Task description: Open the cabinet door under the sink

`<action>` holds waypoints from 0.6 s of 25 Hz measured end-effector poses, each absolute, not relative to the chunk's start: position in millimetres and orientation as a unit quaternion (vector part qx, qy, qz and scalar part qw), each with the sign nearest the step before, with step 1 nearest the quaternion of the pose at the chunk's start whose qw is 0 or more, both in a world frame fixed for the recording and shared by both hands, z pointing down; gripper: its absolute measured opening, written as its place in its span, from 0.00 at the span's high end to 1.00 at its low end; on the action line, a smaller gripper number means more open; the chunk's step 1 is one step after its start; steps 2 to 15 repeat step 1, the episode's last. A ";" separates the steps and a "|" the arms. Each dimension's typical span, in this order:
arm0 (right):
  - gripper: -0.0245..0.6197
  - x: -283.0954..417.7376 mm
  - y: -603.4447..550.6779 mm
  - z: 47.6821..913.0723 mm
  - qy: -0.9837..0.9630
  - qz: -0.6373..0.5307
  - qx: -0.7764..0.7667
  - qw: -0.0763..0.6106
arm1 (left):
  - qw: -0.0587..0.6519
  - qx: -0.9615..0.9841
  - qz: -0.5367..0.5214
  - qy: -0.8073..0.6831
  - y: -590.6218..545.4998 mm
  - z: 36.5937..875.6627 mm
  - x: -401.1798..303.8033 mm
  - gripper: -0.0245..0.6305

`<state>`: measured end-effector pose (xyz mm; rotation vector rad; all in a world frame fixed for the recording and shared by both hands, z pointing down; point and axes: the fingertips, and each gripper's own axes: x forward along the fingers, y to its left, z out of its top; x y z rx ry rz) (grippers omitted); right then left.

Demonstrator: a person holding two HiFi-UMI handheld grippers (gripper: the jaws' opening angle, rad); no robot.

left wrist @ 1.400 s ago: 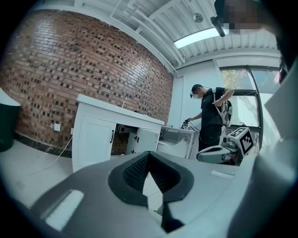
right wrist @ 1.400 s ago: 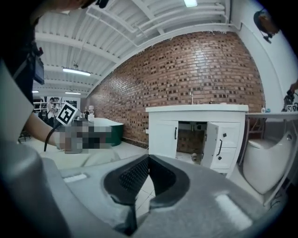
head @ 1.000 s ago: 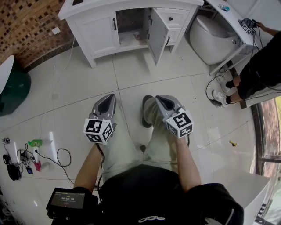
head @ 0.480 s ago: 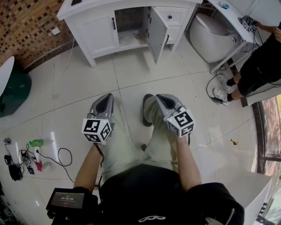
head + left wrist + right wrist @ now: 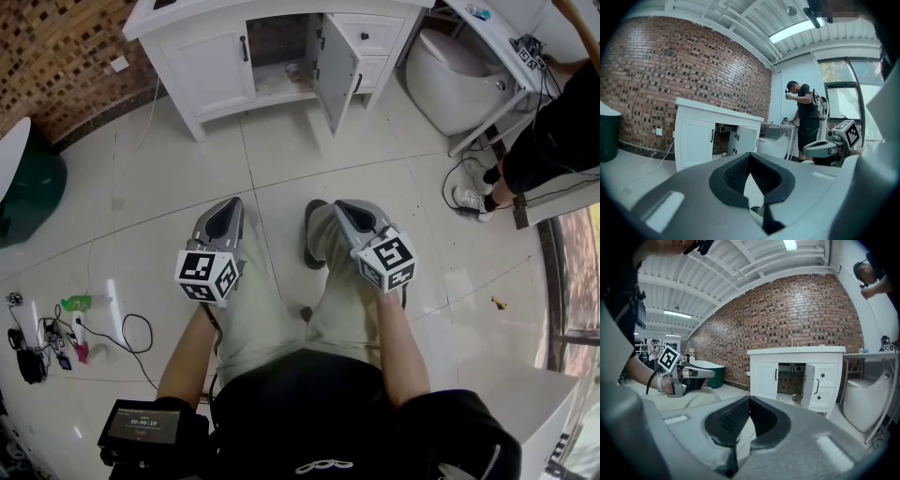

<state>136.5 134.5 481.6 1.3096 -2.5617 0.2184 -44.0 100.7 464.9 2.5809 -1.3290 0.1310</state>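
Observation:
The white sink cabinet (image 5: 214,70) stands against the far brick wall. Its left door is closed, and its right door (image 5: 334,67) stands swung out, showing the dark inside with a small object on the floor of it. Both grippers rest on the seated person's knees, well short of the cabinet. The left gripper (image 5: 228,208) and the right gripper (image 5: 349,208) point toward it, each shut with nothing between the jaws. The left gripper view shows its closed jaws (image 5: 750,157) before the cabinet (image 5: 696,136). From the right gripper (image 5: 750,399) the open door (image 5: 807,380) shows.
A toilet (image 5: 450,80) sits right of the cabinet, with a white table (image 5: 502,52) beside it where another person (image 5: 553,141) stands. A dark green tub (image 5: 28,192) is at the left. Cables and small items (image 5: 56,337) lie on the tiled floor.
Neither gripper has moved and the cabinet door stays open. The person at the right has shifted slightly.

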 end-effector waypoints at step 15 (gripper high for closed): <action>0.98 136.2 134.5 481.8 -0.880 0.075 0.450 0.128 | 0.117 0.882 0.045 -0.454 100.7 464.9 -44.4 0.94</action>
